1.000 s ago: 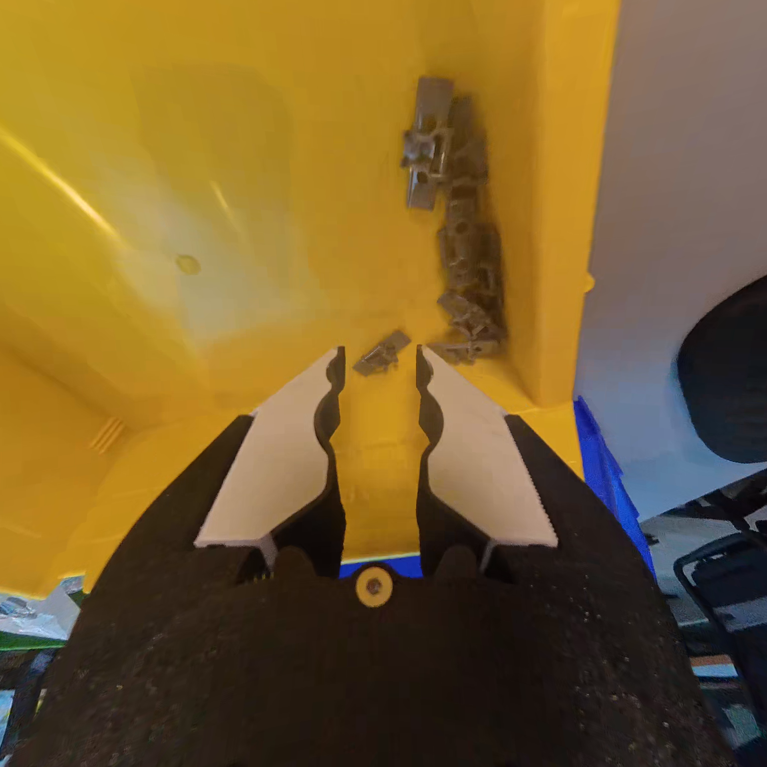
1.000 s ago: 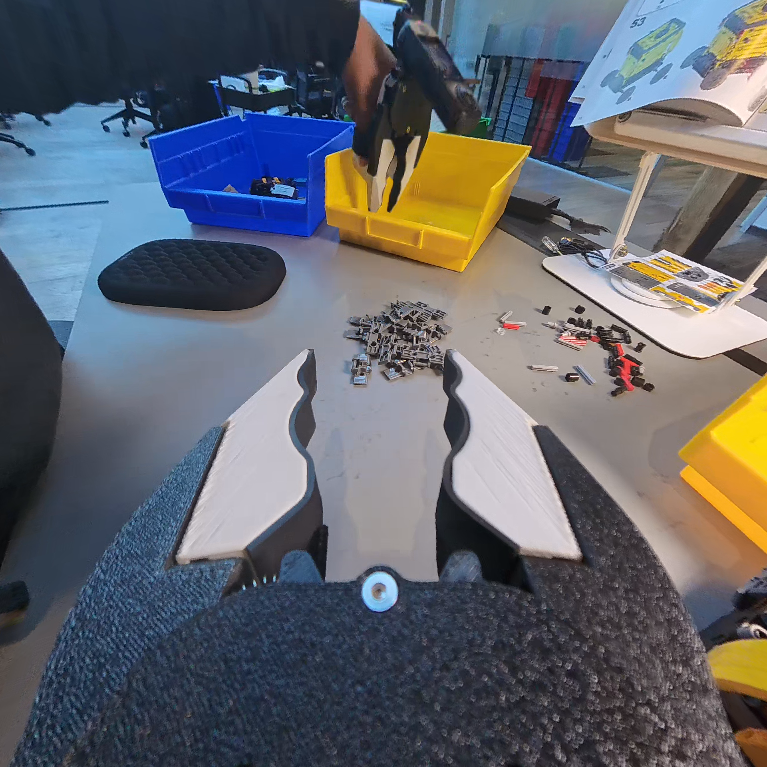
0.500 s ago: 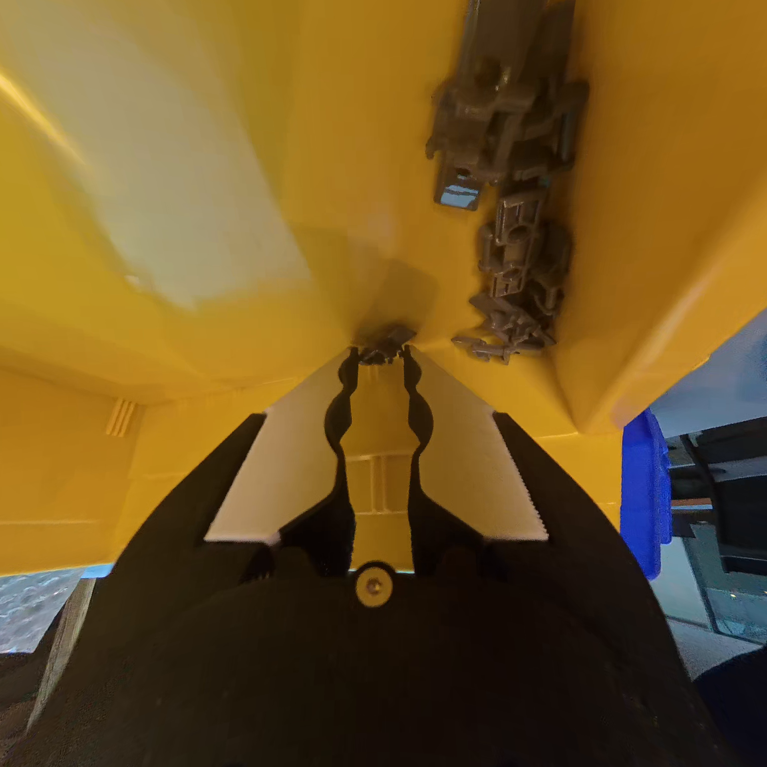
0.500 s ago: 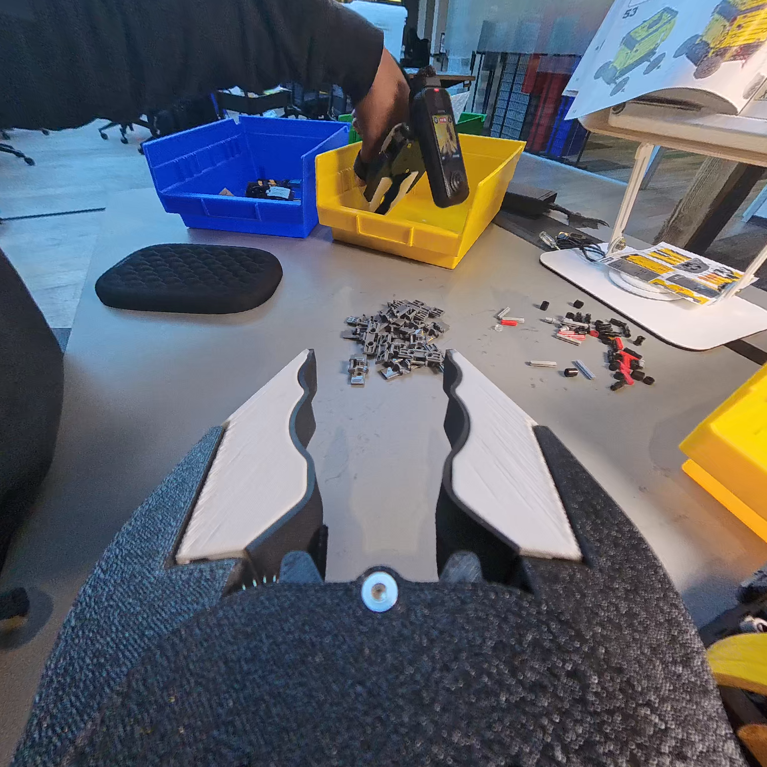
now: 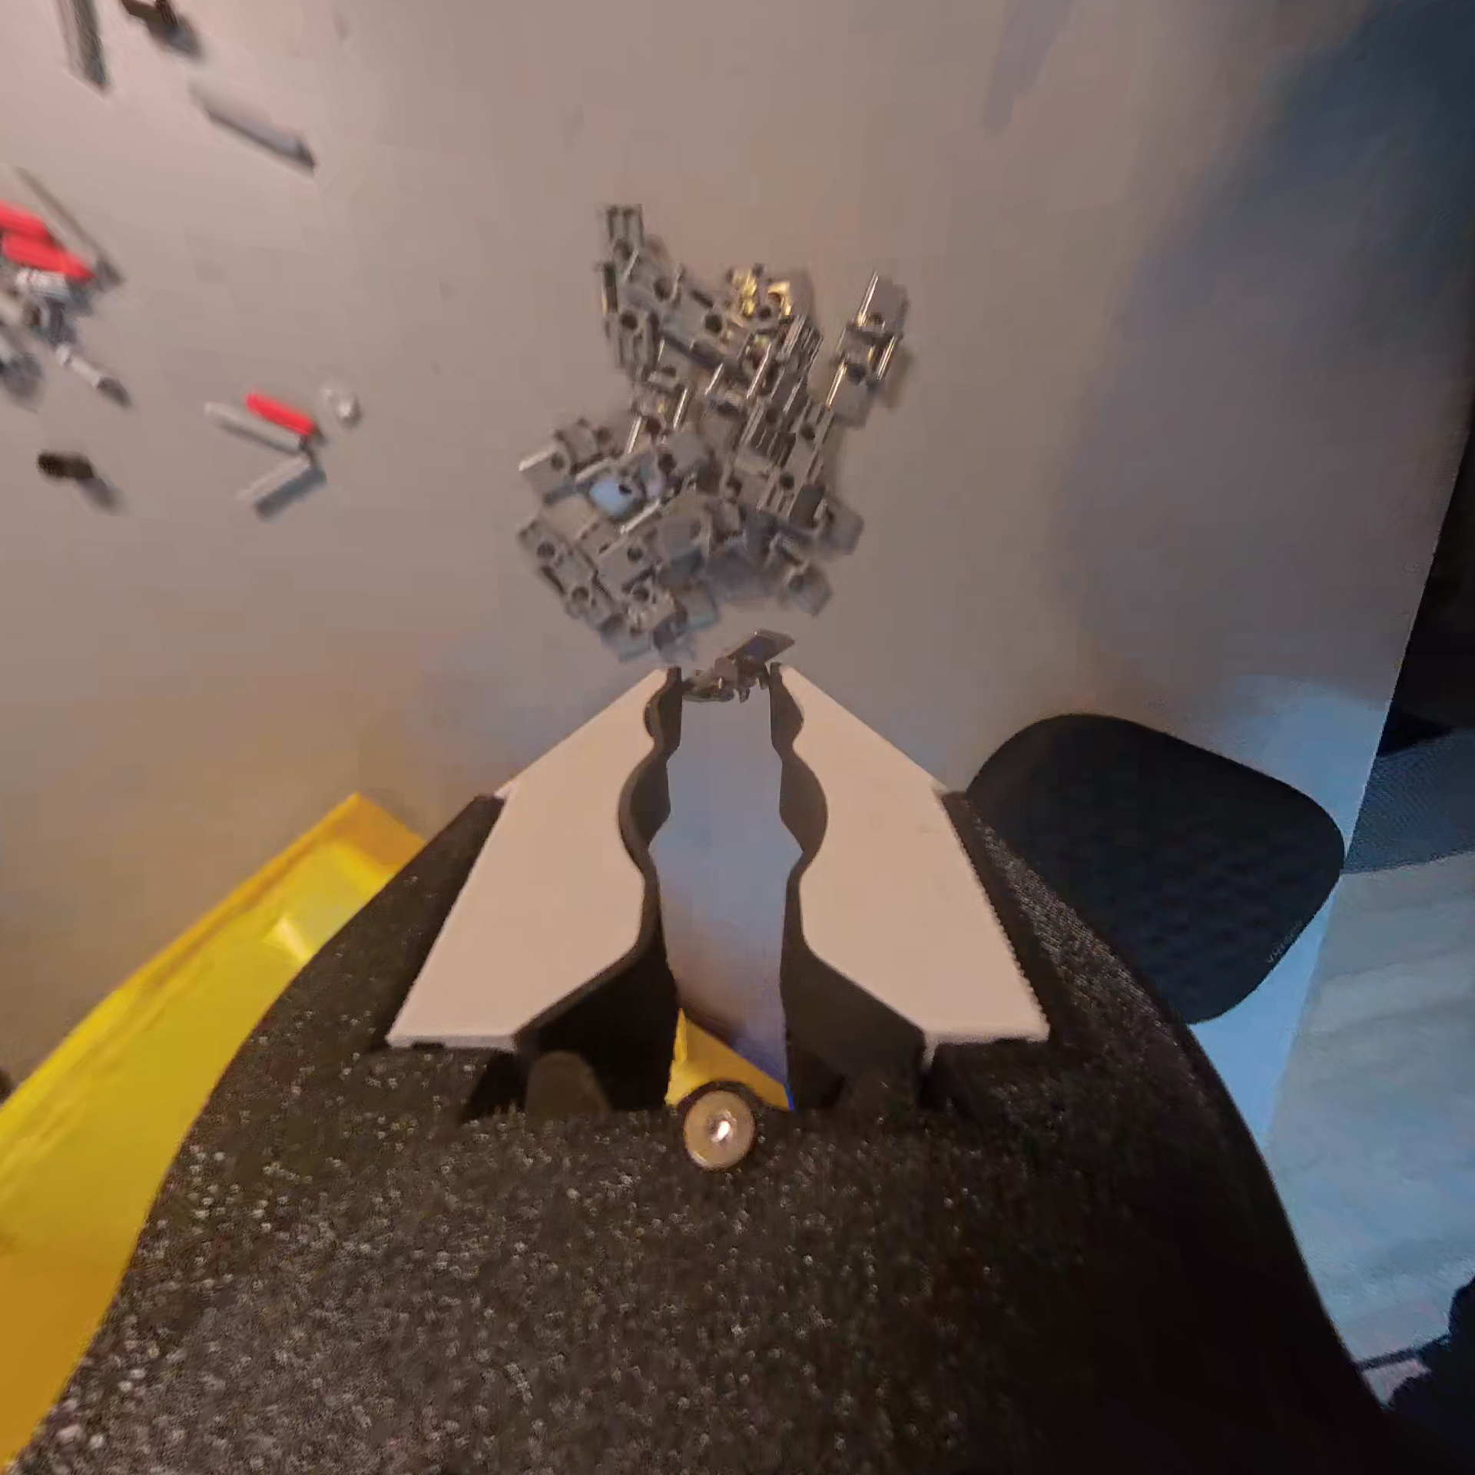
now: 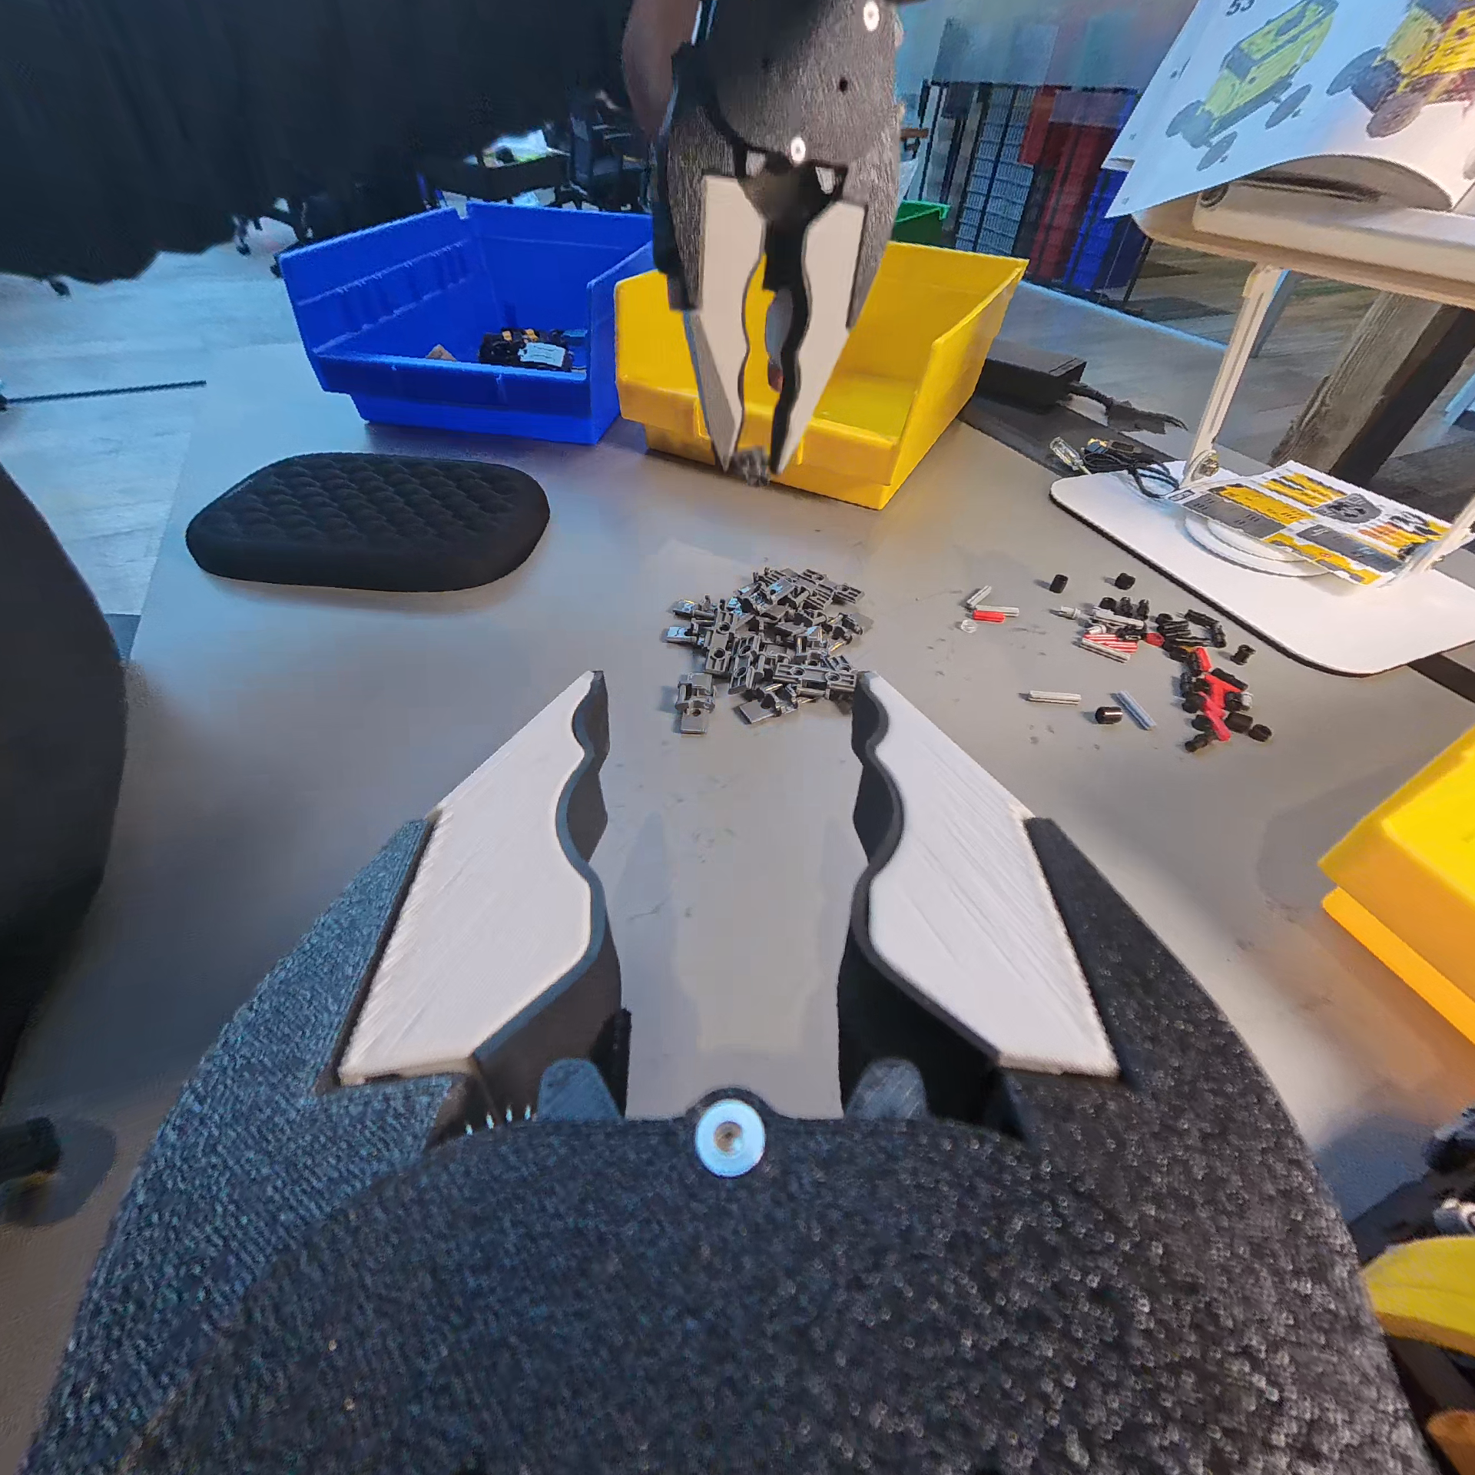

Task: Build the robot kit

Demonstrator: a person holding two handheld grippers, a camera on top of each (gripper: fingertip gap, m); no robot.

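Left gripper (image 6: 749, 467) pinching a small grey piece (image 5: 738, 661); right gripper (image 6: 728, 693) spread, empty.

Held above the surface (image 6: 399, 678), near the yellow bin (image 6: 918, 383); the grey pile (image 6: 766, 638) lies right. The piece looks light, stiff and slippery, probably gripped by its edges.

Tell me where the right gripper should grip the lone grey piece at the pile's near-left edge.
Probably across its narrow width, from straight above. The lone piece lies flat on the table, slightly apart from the pile, so the open right gripper has room on both sides.
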